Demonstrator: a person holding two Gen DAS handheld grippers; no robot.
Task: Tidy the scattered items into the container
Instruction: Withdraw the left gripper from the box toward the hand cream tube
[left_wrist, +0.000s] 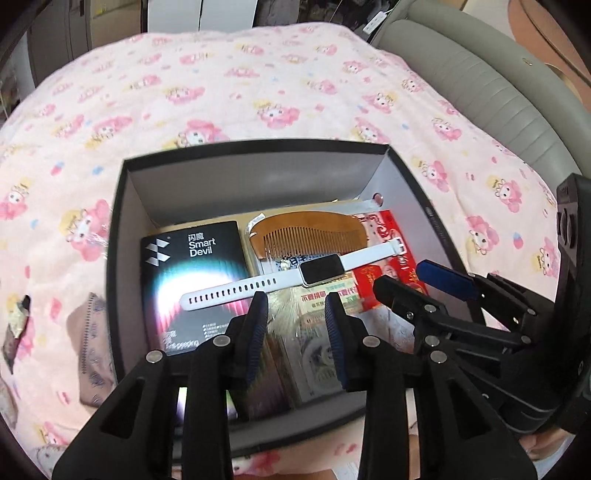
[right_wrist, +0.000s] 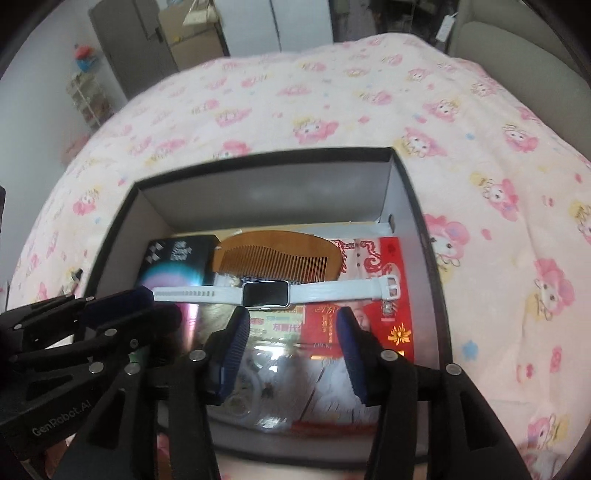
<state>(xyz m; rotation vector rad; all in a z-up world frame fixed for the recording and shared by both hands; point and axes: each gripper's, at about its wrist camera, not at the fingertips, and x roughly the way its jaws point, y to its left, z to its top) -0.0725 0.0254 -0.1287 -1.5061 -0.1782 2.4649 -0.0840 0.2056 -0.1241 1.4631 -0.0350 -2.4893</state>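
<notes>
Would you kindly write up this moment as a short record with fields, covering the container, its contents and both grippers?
container: black box, open, on a pink patterned blanket
contents: white smartwatch laid across the top; wooden comb; black Smart Devil package; red envelope
left gripper: open, nothing between its fingers, above the box
right gripper: open, nothing held, above the box
outside box: a beige item on the blanket at the left

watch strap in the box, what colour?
White strap, dark screen; clearest in the left wrist view.
</notes>
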